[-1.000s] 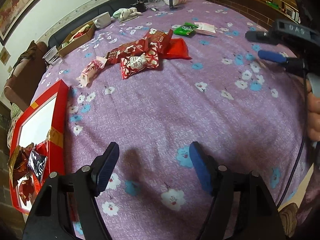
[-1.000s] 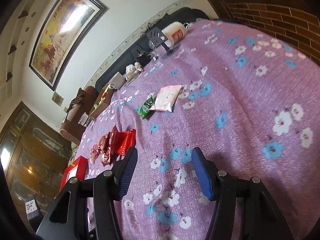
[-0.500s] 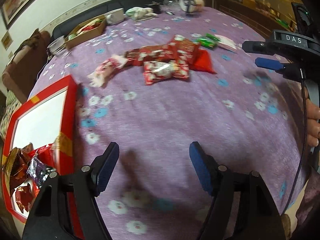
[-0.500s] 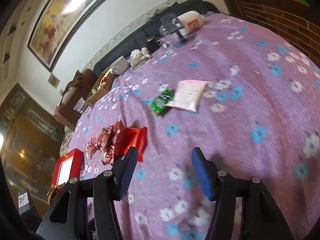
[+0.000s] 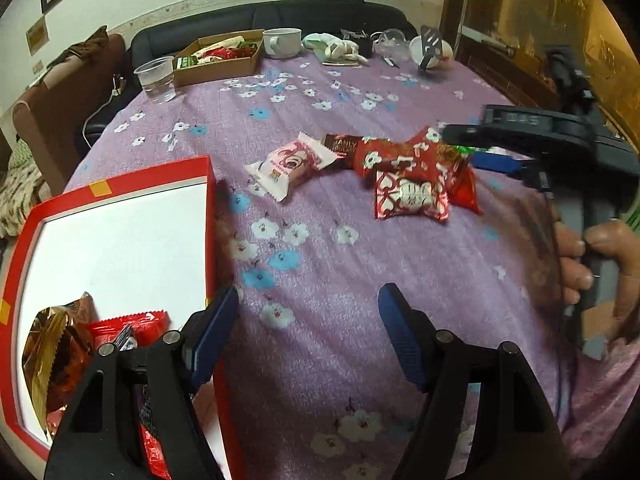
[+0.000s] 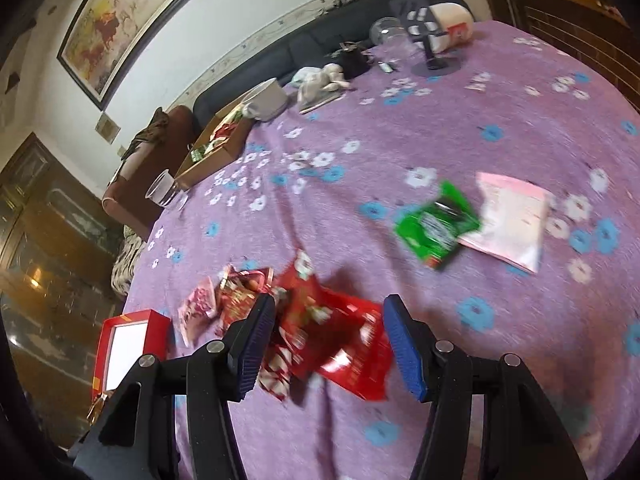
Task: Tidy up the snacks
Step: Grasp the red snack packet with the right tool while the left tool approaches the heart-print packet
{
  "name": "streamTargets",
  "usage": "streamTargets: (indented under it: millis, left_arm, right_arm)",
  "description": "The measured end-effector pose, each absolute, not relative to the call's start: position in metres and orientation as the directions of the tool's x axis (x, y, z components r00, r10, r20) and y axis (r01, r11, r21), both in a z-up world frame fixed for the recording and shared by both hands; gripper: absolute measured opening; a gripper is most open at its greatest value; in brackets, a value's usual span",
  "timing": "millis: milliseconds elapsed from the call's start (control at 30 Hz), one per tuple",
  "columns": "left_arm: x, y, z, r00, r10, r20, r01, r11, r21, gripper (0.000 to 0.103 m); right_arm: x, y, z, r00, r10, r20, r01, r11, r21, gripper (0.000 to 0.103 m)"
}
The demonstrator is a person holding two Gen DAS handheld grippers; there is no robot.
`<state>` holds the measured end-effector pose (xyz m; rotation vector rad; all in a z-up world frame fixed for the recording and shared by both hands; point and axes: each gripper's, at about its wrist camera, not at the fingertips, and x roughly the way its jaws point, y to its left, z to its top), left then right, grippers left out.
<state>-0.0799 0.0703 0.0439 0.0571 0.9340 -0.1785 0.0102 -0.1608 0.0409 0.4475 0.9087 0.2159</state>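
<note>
A purple flowered tablecloth [image 5: 340, 264] is seen bearing a red box [image 5: 120, 248] at the left with packets inside. Red snack packets [image 6: 332, 332] are heaped mid-table, framed by the right gripper [image 6: 328, 344], fingers spread. The left gripper [image 5: 308, 336] is held spread, empty.

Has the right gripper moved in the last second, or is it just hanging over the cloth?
Yes. The right gripper, open, has come toward the red snack packets, which now lie between its fingers; earlier they were off to its left.
</note>
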Motion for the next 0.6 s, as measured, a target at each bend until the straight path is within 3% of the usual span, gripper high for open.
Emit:
streamTargets:
  millis: [133, 233, 467, 600]
  left_arm:
    - [-0.076, 0.074, 0.043, 0.575, -0.134, -0.807, 0.176, 0.984, -0.037, 0.072]
    - [-0.076, 0.073, 0.04, 0.568, -0.131, -0.813, 0.174, 0.984, -0.036, 0.072]
    - [-0.084, 0.078, 0.041, 0.563, -0.126, -0.817, 0.153, 0.987, -0.047, 0.072]
    - [-0.091, 0.075, 0.042, 0.562, -0.111, -0.82, 0.152, 0.988, -0.03, 0.073]
  right_arm:
    - [0.031, -0.141, 0.032, 0.557, 0.388, -0.735, -0.012, 0.888, 0.459, 0.058]
    - [0.033, -0.125, 0.03, 0.56, 0.36, -0.747, -0.051, 0.914, 0.402, 0.033]
    - [0.0, -0.093, 0.032, 0.503, 0.44, -0.744, -0.251, 0.898, 0.361, 0.011]
    - [-0.043, -0.093, 0.022, 0.431, 0.499, -0.751, -0.325, 0.863, 0.387, 0.011]
